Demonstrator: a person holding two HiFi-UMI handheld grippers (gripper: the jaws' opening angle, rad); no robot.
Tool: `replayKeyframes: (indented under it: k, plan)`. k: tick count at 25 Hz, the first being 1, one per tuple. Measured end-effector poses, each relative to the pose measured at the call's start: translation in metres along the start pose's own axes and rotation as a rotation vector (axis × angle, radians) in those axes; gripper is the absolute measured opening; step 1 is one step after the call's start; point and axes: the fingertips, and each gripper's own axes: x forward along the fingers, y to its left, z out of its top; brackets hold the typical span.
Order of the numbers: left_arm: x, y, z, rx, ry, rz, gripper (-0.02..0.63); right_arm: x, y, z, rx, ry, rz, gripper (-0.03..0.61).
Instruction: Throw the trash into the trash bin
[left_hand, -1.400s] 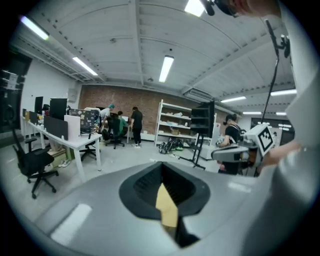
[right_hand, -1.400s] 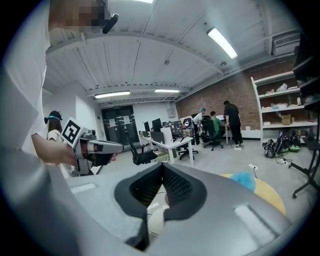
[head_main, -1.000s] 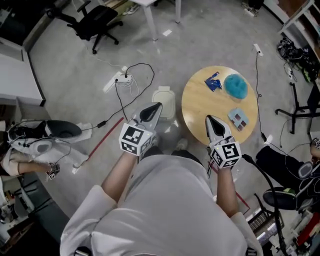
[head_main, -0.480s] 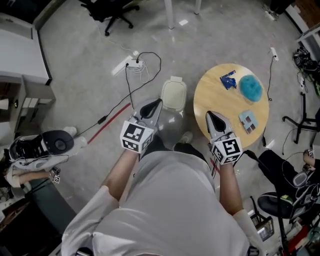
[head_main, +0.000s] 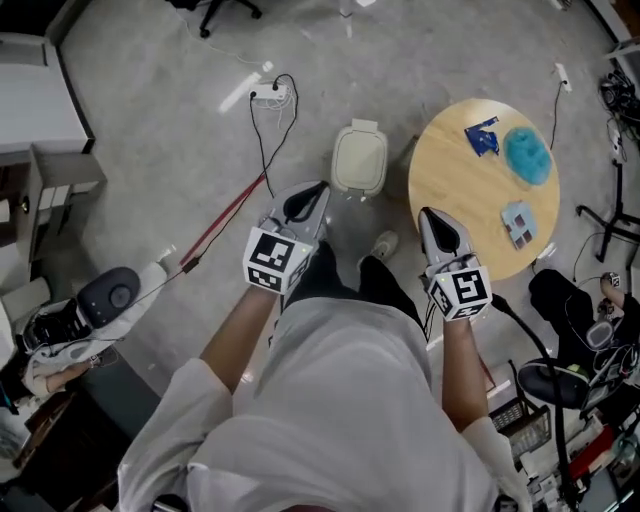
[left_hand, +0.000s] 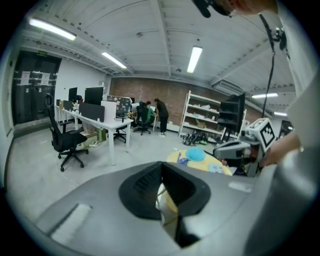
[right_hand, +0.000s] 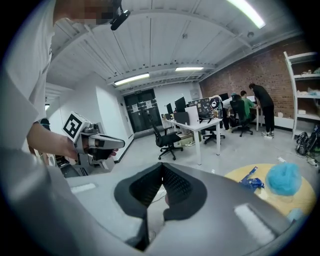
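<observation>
Beside the round table (head_main: 455, 185), left gripper (head_main: 319, 188), fingers pressed together, empty; right gripper (head_main: 429, 213) alike

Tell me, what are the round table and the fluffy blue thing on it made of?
The round table looks like pale wood, smooth and matte: its top is light yellowish-tan. The fluffy blue thing looks soft and fuzzy at its edges, maybe a sponge or cloth; I can't tell which.

A person is wearing a pale grey long-sleeved top (head_main: 340, 400), dark trousers (head_main: 345, 285) and a light shoe (head_main: 383, 244). The left gripper (head_main: 318, 188) and right gripper (head_main: 425, 213) are showing grey tapered shells, black ribbed pads (head_main: 298, 208) and white cubes (head_main: 272, 262) bearing black square markers.
</observation>
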Motion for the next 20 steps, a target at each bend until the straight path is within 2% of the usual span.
replayKeyframes:
  k: [5, 11, 20]
  plan:
    - [0.025, 0.007, -0.042, 0.011, 0.084, -0.020, 0.003, 0.017, -0.008, -0.040, 0.043, 0.045, -0.020, 0.002]
    - [0.060, 0.022, -0.077, 0.006, 0.128, -0.035, 0.003, 0.042, -0.023, -0.069, 0.056, 0.077, -0.032, 0.000]
    - [0.096, 0.033, -0.153, 0.013, 0.230, -0.061, 0.003, 0.065, -0.026, -0.134, 0.115, 0.143, -0.070, 0.002]
